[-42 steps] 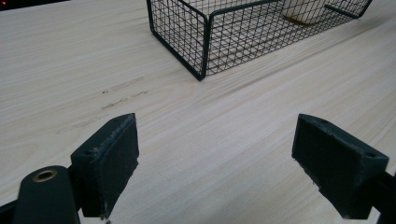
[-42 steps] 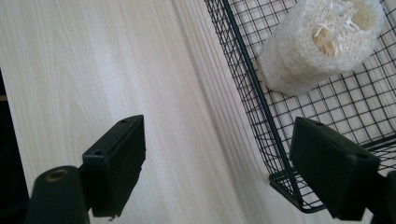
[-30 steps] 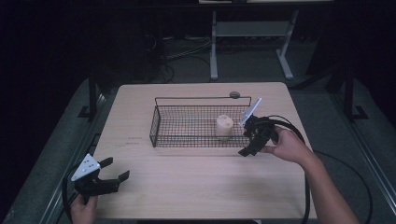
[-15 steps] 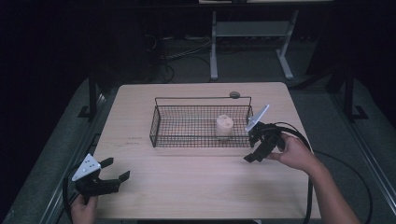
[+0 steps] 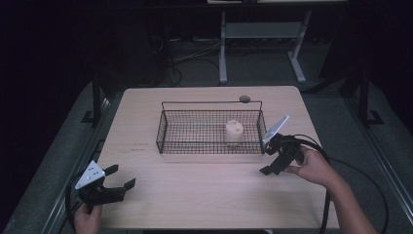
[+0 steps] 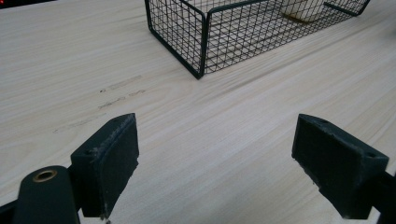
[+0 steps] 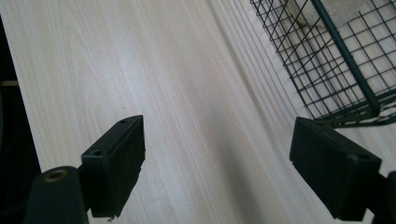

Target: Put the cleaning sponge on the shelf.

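Left gripper low at the near-left corner of the table, jaws spread wide, nothing between them; bare pale wood grain under and ahead of it. From its own view the wire basket lies ahead and to the right, well apart, near corner post toward the jaws. Basket: thin black wire mesh, rectangular, open top, long axis running across the table. Inside, toward its right end, a small cream-coloured lump, rounded and squat, matt surface; what it is made of I cannot tell. Right gripper just outside the basket's right end, jaws also wide and empty, pointing down at the tabletop; in its view the basket corner sits close off its right jaw, the pale lump behind the mesh up and to the right. Judgement: right hand is far nearer the lump; the lump lies beyond the end wall, up and over the rim from those jaws, so any reach must clear the wire first. Small dark round disc beyond the basket's far rail
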Motion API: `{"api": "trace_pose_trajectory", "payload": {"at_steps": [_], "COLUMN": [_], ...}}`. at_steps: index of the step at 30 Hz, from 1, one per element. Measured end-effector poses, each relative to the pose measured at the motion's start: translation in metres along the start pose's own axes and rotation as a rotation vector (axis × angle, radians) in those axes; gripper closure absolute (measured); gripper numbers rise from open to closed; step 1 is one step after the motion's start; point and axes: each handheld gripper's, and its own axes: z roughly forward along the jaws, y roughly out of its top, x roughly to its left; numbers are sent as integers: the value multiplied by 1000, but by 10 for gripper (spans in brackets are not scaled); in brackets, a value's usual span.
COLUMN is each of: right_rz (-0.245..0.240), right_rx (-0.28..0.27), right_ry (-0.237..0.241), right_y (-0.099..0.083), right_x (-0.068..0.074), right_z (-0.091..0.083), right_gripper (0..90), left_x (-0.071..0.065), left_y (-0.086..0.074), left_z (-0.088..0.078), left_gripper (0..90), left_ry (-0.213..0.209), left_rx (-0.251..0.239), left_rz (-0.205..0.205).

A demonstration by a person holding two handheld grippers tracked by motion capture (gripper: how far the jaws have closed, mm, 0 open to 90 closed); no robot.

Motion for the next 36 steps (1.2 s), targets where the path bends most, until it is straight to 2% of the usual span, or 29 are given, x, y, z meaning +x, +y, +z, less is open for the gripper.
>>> {"api": "trace_pose_trajectory", "payload": {"at_steps": [36], "right_rz": [50], "right_rx": [-23], "right_ry": [1], "right_y": [-50], "right_x": [15], "right_z": [7], "right_gripper": [175], "left_x": [-1], "left_y": [0], "left_z": [1], "left_gripper": [139], "left_ry": [-5], "left_rx": [8], "left_rz": [4]}}
